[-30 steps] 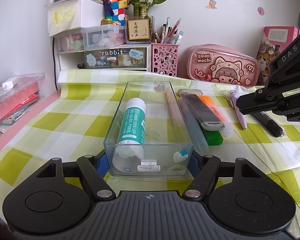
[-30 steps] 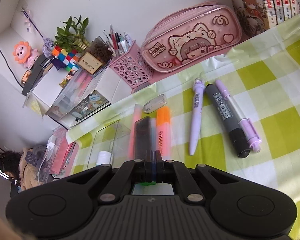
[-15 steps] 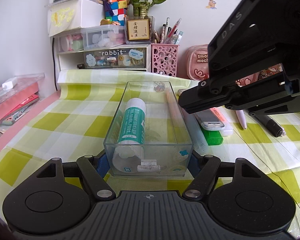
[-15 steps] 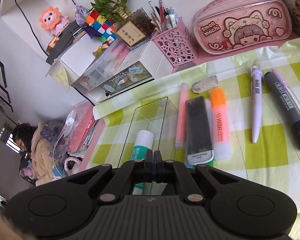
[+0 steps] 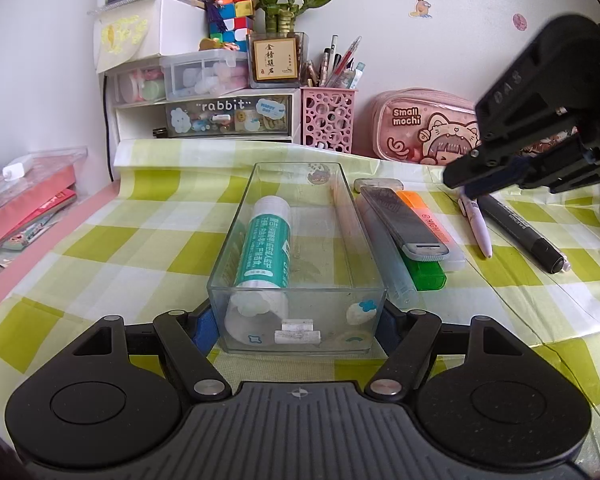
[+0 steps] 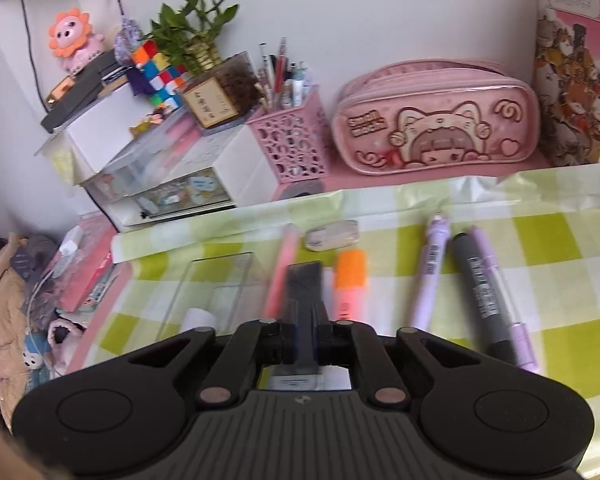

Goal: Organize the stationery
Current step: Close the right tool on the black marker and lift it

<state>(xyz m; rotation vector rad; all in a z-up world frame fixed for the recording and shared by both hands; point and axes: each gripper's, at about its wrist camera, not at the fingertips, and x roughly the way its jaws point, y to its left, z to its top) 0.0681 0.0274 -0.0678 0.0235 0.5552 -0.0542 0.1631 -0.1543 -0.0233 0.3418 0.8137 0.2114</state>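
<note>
A clear plastic box [image 5: 296, 294] sits on the checked cloth with a green-and-white glue stick [image 5: 265, 254] lying inside. My left gripper [image 5: 296, 320] grips the box's near end, one blue-padded finger on each side. Right of the box lie a clear tube, a dark grey utility knife [image 5: 404, 218], an orange highlighter [image 5: 424, 216], a green highlighter [image 5: 426, 276], a lilac pen [image 5: 478, 224] and a black marker [image 5: 520, 232]. My right gripper [image 6: 306, 328] is shut and empty, in the air above the knife [image 6: 302, 280]; it also shows in the left wrist view [image 5: 464, 184].
Along the wall stand a white drawer unit [image 5: 220, 114], a pink pen holder [image 5: 328, 118], a pink pencil case [image 5: 424, 128] and books [image 6: 576, 92]. A small eraser [image 6: 332, 234] lies behind the knife. A pink stack [image 5: 24, 208] sits at the left edge.
My right gripper has swung from over the box back to the right and levelled out, still shut and empty. The left gripper and the box have not moved.
</note>
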